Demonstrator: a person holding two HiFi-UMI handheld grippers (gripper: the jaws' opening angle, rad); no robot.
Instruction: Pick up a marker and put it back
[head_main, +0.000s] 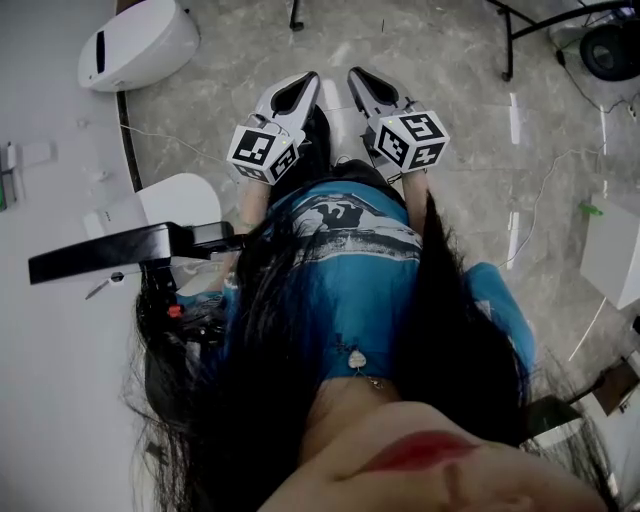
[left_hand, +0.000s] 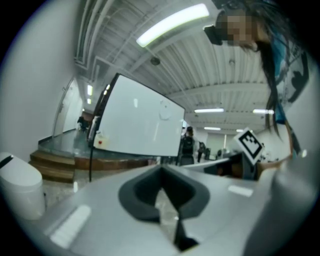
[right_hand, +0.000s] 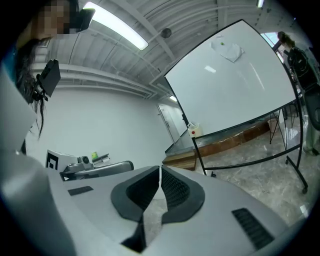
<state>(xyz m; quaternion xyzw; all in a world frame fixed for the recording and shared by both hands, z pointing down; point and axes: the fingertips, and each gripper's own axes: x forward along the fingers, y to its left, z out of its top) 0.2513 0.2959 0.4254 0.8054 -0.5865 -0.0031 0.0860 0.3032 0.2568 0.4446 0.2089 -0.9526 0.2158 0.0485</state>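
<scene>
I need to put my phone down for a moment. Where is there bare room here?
The white table is bare below the black bar. The marble floor lies open between the white rounded container and the black stand legs. Crowded: the table's far edge with small items, and the floor at right with a white object.

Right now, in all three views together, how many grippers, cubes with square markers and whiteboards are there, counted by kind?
Grippers: 2, the left gripper and the right gripper
Cubes with square markers: 2
Whiteboard: 1
Total: 5
</scene>
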